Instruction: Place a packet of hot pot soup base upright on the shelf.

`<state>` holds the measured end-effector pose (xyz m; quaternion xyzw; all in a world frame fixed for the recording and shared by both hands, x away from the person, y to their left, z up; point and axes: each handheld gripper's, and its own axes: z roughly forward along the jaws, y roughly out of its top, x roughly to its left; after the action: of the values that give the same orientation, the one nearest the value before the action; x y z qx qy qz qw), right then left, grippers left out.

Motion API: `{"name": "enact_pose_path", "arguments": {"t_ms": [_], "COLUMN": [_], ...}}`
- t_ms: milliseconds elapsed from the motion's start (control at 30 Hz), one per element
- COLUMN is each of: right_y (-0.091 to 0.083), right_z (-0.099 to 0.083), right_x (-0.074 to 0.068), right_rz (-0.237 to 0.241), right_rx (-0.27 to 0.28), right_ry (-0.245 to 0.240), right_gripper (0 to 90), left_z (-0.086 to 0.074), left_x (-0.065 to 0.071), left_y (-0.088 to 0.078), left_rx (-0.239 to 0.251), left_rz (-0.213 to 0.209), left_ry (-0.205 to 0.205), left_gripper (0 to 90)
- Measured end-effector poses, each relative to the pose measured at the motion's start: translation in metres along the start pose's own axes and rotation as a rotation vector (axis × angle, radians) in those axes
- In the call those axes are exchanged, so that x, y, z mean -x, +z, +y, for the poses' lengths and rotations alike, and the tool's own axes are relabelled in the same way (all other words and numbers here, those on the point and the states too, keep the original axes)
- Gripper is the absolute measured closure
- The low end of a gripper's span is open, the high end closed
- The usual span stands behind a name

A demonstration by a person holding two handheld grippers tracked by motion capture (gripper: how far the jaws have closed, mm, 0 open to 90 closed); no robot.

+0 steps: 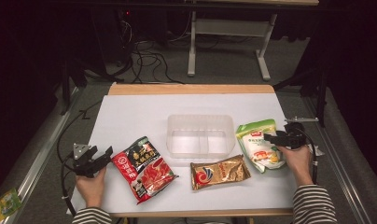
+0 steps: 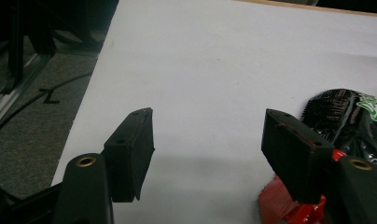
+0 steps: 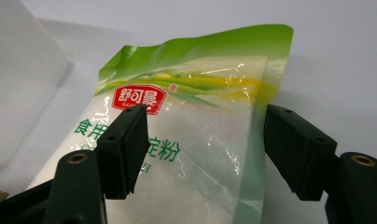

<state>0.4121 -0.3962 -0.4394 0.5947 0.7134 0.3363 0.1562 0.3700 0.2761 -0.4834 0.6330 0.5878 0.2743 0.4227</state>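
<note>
A clear plastic bin [image 1: 200, 134] stands mid-table. In front of it lie a red and black pouch [image 1: 143, 168], a gold pouch [image 1: 219, 172] and a green and white pouch [image 1: 260, 144]. My left gripper [image 1: 101, 157] is open at the left edge of the red pouch [image 2: 350, 121], its right jaw over that pouch's corner. My right gripper [image 1: 269, 138] is open just above the green and white pouch [image 3: 200, 140], with one jaw over the pouch's printed label and the other past its edge. Nothing is held in either.
The white table top [image 1: 130, 116] has a wooden far edge. Cables [image 1: 67, 135] trail off the left side. A small green packet [image 1: 4, 201] lies on the floor at bottom left. A metal frame [image 1: 228, 28] stands beyond the table.
</note>
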Motion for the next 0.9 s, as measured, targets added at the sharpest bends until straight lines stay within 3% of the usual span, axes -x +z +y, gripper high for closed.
{"name": "enact_pose_path", "arguments": {"t_ms": [133,600,700,900], "right_y": [0.004,0.005,0.003,0.002], "right_z": [-0.003,-0.006,-0.007,-0.007], "right_x": [0.005,-0.006,-0.012,-0.018], "right_rz": [0.030,0.130,0.174,0.210], "right_rx": [-0.033,-0.088,-0.116,-0.153], "right_ry": [0.013,-0.044,-0.066,-0.103], "right_gripper": [32.1,36.1,43.6,53.1], "left_z": [0.000,0.000,0.000,0.000], "left_x": [0.000,0.001,0.001,0.001], "left_y": [0.000,0.000,0.000,0.000], "left_rx": [-0.001,0.002,-0.001,0.001], "left_rz": [0.001,0.008,0.008,0.007], "left_ry": [0.000,0.003,0.005,0.003], "left_gripper": [34.8,34.9,34.9,34.9]}}
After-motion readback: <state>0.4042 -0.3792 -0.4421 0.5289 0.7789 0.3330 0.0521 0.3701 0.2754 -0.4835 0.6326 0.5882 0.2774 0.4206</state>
